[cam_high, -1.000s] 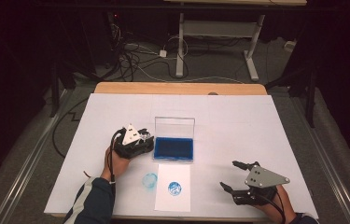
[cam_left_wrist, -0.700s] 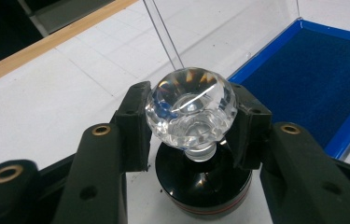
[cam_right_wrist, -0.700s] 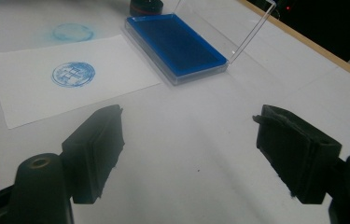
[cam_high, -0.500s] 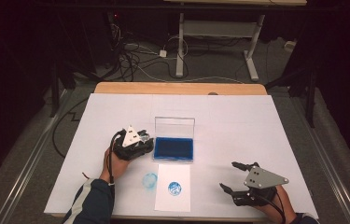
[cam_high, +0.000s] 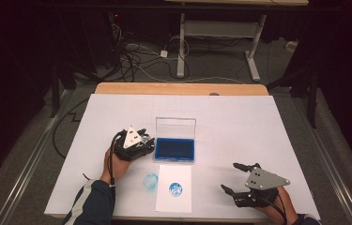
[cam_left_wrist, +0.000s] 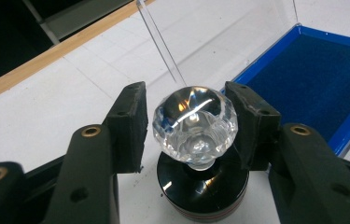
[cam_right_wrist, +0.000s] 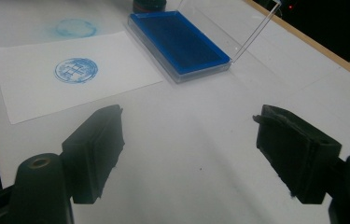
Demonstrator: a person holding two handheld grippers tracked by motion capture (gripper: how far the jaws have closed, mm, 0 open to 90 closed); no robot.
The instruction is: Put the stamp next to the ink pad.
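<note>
white table (cam_high: 258, 126) | left gripper (cam_left_wrist: 189, 119) straddles stamp (cam_left_wrist: 196, 123), ungripped | right gripper (cam_right_wrist: 189, 154) agape

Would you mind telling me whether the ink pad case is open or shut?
Open: the ink pad case has its clear lid standing upright behind the exposed blue pad.
</note>
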